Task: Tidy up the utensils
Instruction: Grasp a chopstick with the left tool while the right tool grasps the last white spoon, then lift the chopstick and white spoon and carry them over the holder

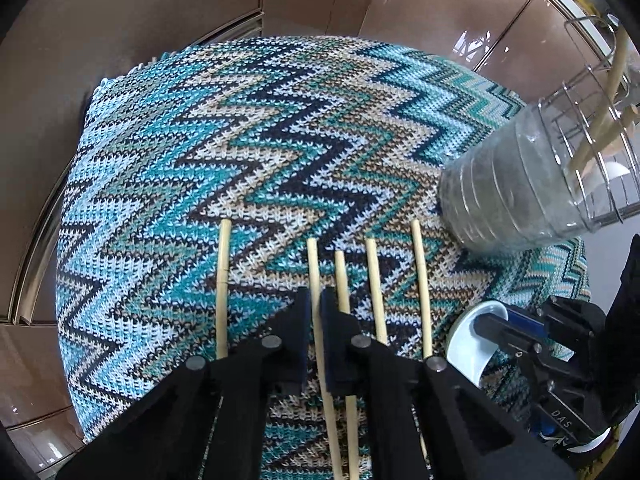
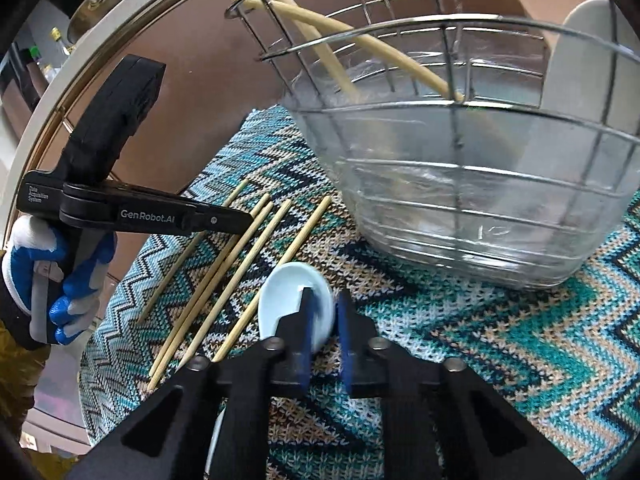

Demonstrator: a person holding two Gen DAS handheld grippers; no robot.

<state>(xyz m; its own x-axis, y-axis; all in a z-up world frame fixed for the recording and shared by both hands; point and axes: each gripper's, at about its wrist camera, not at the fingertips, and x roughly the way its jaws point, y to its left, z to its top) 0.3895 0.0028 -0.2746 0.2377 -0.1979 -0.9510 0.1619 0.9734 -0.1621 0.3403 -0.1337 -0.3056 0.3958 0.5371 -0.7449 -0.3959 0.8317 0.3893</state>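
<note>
While five pale wooden chopsticks [image 1: 222, 288] lie side by side on the knitted zigzag mat [image 1: 200, 152], their long axes run roughly parallel, pointing away from the left camera toward the far edge of the mat. They are thin, round and smooth against the coarse teal, cream and navy weave. The left tongs [image 1: 315, 312] are closed on the second chopstick from the left [image 1: 313, 268], the blue pads pinching its shaft partway along, with the stick running straight out between the fingers. The right tongs [image 2: 323, 320] are closed on a white ceramic spoon [image 2: 286, 300], gripping the rim of its shallow oval bowl, which lies just beside the nearest chopstick. A wire basket [image 2: 460, 52] lined with a clear ribbed plastic tub [image 2: 460, 216] stands on the mat near the sticks; two more chopsticks [image 2: 320, 20] lean inside it at a slant. A blue-and-white gloved hand [image 2: 52, 280] holds the left tool's handle.
</note>
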